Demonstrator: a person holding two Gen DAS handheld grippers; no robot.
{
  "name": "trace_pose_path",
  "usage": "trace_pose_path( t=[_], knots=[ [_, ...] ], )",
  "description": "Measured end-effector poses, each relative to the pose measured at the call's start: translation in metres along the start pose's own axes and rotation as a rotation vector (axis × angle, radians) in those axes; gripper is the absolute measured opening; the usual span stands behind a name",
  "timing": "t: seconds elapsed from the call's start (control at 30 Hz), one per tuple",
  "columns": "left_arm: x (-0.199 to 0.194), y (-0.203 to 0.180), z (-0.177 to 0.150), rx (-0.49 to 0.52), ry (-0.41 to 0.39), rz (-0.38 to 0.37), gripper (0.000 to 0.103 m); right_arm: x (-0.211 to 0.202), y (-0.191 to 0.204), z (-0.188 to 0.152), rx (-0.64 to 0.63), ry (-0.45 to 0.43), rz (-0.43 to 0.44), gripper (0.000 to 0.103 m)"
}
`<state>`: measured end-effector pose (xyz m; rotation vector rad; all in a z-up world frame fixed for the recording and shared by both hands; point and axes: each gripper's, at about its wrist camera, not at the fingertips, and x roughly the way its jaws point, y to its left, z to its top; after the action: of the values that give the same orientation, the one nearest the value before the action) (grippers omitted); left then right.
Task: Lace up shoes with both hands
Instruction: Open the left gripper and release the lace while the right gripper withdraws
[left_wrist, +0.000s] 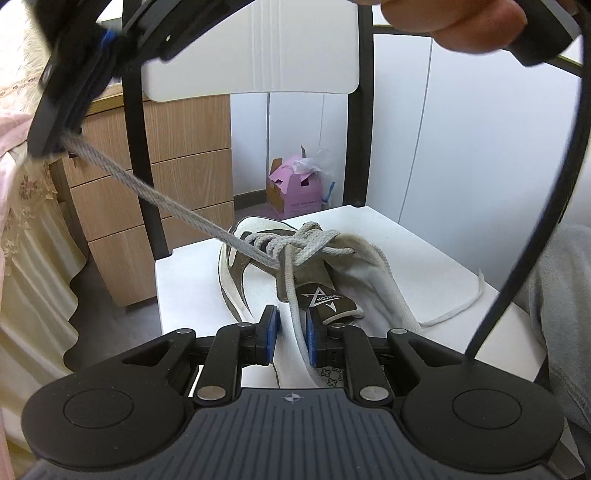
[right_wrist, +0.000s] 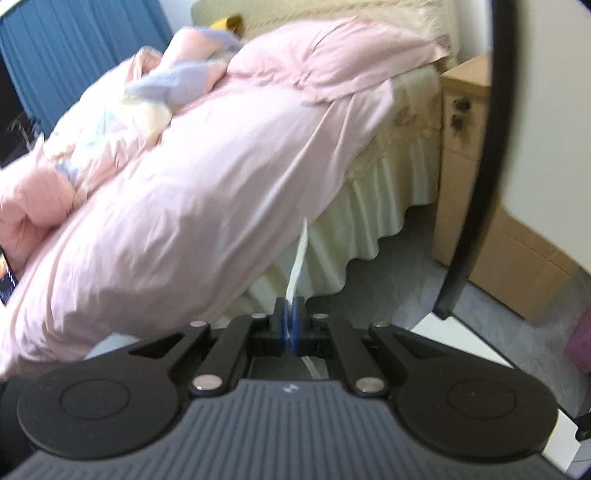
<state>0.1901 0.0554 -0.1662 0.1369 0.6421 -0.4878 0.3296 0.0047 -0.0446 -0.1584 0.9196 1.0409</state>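
Note:
A white and brown shoe lies on the white chair seat, its grey laces crossed in a knot over the tongue. My left gripper hovers at the heel end. One lace strand runs down between its blue pads beside the right pad, with a gap on the other side. My right gripper is up at the left, shut on the other strand, which stretches taut to the knot. In the right wrist view the lace tip sticks out past the shut gripper.
The chair's white backrest and black posts rise behind the shoe. Wooden drawers and a pink box stand on the floor beyond. A bed with a pink duvet is on the left. A grey-trousered leg borders the seat.

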Motion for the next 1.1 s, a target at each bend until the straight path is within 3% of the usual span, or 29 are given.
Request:
trace_pose_path(
  t=[0.03,0.07,0.1,0.13,0.17,0.2,0.23,0.4,0.57,0.63,0.7,0.83,0.9,1.1],
  knots=[
    [0.001,0.001,0.001,-0.004,0.002,-0.001,0.017,0.001,0.003,0.000,-0.022,0.010,-0.015,0.008],
    [0.001,0.001,0.001,-0.011,0.002,-0.003,0.017,0.001,0.005,0.000,-0.036,0.013,-0.025,0.016],
    [0.001,0.002,0.001,-0.018,0.002,-0.006,0.017,-0.002,0.004,0.000,-0.035,0.013,-0.019,0.042],
    [0.000,0.003,0.002,-0.024,0.002,-0.009,0.017,-0.005,0.004,0.000,-0.034,0.007,-0.022,0.055],
    [0.001,0.003,0.001,-0.028,0.002,-0.010,0.017,-0.009,0.003,-0.001,-0.040,-0.003,-0.044,0.075],
    [0.001,0.004,0.001,-0.031,0.002,-0.010,0.017,-0.014,0.002,-0.003,-0.045,-0.013,-0.071,0.085],
    [0.000,0.004,0.001,-0.031,0.002,-0.009,0.017,-0.018,0.000,-0.005,-0.049,-0.023,-0.099,0.087],
    [0.001,0.006,0.002,-0.056,0.005,-0.013,0.018,-0.049,-0.022,-0.027,0.062,-0.083,-0.192,0.087],
    [-0.001,0.008,0.004,-0.079,0.015,-0.007,0.018,-0.069,-0.041,-0.100,0.285,-0.158,-0.341,0.085],
    [-0.007,0.007,0.005,-0.084,-0.001,-0.007,0.018,-0.069,-0.049,-0.137,0.430,-0.194,-0.322,0.078],
    [-0.011,0.008,0.006,-0.109,-0.015,-0.004,0.018,-0.064,-0.049,-0.168,0.535,-0.206,-0.297,0.057],
    [-0.008,0.011,0.007,-0.141,0.012,0.003,0.017,-0.047,-0.041,-0.203,0.583,-0.231,-0.296,0.038],
    [-0.004,0.008,0.010,-0.131,0.013,0.018,0.015,-0.038,-0.043,-0.208,0.613,-0.254,-0.303,0.022],
    [0.016,0.000,0.024,-0.130,0.029,0.025,0.015,-0.038,-0.057,-0.221,0.678,-0.357,-0.349,0.019]
  ],
)
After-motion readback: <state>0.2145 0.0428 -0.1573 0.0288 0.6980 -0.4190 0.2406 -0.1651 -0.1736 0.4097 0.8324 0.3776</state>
